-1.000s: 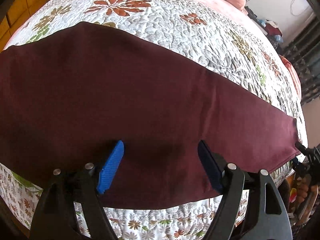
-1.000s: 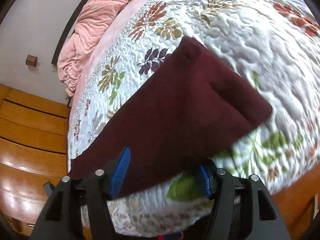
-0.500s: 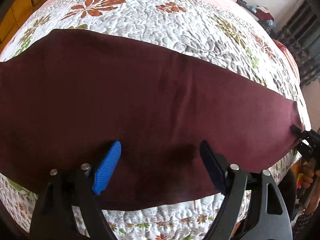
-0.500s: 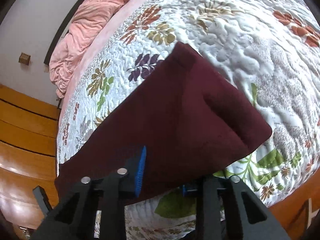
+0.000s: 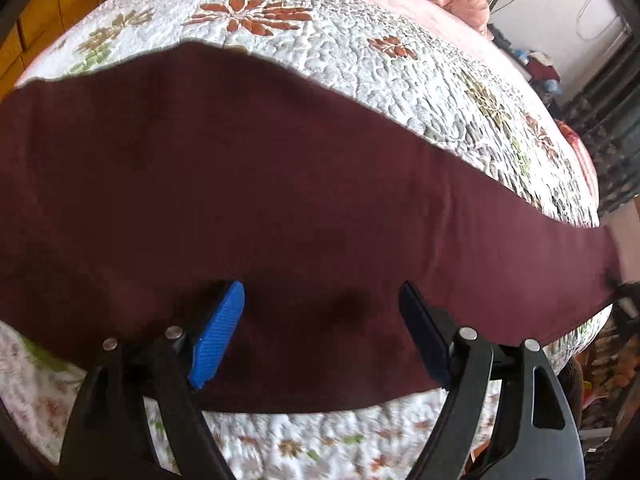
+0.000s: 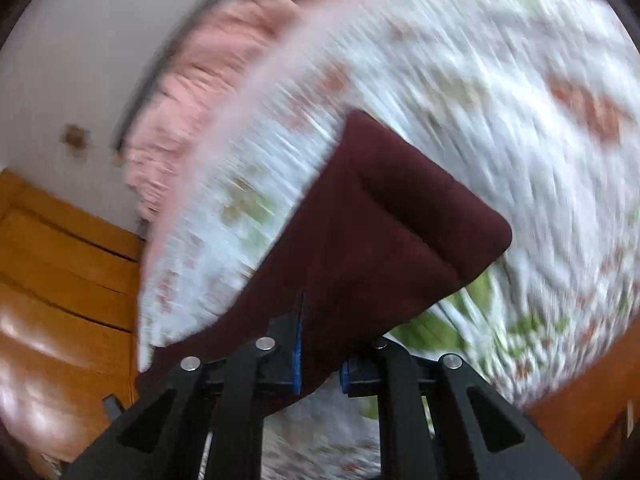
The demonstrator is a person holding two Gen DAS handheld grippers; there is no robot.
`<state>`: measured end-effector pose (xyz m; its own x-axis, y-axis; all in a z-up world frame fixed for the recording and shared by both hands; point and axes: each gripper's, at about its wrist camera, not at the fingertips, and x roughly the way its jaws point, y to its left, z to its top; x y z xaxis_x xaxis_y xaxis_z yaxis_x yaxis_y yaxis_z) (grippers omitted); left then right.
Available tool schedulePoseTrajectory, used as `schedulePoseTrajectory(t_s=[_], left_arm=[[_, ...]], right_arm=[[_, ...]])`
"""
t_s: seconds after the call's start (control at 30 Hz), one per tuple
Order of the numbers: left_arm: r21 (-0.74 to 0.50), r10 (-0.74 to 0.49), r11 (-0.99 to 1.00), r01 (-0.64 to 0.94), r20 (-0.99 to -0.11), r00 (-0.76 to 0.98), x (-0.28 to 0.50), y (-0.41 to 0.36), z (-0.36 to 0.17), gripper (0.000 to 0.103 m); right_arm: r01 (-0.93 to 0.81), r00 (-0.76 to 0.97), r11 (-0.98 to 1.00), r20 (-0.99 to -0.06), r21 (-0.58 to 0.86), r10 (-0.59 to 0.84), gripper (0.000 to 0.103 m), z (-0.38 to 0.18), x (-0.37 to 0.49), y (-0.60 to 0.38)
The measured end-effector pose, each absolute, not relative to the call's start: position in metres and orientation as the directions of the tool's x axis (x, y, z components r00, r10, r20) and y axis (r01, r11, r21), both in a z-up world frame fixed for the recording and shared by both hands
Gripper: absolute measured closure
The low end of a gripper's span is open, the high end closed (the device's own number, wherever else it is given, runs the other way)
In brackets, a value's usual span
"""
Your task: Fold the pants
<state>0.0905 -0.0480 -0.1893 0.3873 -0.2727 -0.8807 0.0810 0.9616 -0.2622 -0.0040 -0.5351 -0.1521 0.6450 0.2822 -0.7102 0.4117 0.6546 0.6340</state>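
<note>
In the left wrist view, your left gripper [image 5: 322, 312] hovers over the near long edge of the pants [image 5: 256, 184], its jaws wide apart and holding nothing. The blue pads [image 5: 218, 336] sit above the dark red cloth, one on each side of a faint shadow, and I cannot tell whether they touch it. The pants lie stretched flat across the quilt [image 5: 360, 60] on the bed, running from the left border of the picture to the far right, where the other gripper is just visible at the cloth's end. This hand has barely shifted over the last second, and its jaws stand about as wide as before.

In the right wrist view, the change is plain. Your right gripper [image 6: 320, 356] has just been closing, and its jaws are now shut on the near edge of the pants [image 6: 372, 232], with a fold of cloth pinched between the pads. A second ago those jaws stood open around that edge. The picture is smeared with motion now, and the pant end hangs from the grip with a soft ridge running up it, above the quilt [image 6: 500, 80].

That suggests the fold is starting from the right end. Your left hand has not yet taken its share, so the cloth may sag or drag unevenly if you lift alone.
</note>
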Motion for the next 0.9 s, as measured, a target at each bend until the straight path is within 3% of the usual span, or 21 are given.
schedulePoseTrajectory(t_s=[0.07,0.2,0.53,0.7,0.9], left_arm=[[-0.265,-0.283,0.959,0.099,-0.878,0.386,0.090,-0.049,-0.189,0.022],[-0.367,-0.350,0.930,0.032,-0.855,0.382,0.093,-0.030,-0.179,0.022],[-0.375,-0.314,0.926,-0.044,-0.829,0.463,0.082,0.022,-0.154,0.021],[-0.371,-0.286,0.925,-0.085,-0.825,0.488,0.079,0.047,-0.148,0.020],[-0.397,-0.271,0.905,-0.156,-0.819,0.506,0.074,0.083,-0.147,0.019]], right_arm=[[0.475,0.570,0.664,-0.776,0.578,0.268,0.090,-0.182,-0.001,-0.536],[0.469,0.596,0.650,-0.757,0.599,0.267,0.090,-0.175,-0.002,-0.536],[0.260,0.664,0.883,-0.736,0.391,0.131,0.090,-0.055,0.034,-0.449],[0.083,0.687,0.917,-0.689,0.389,0.230,0.090,-0.018,0.058,-0.376],[-0.072,0.622,0.915,-0.699,0.397,0.352,0.090,-0.020,0.091,-0.283]])
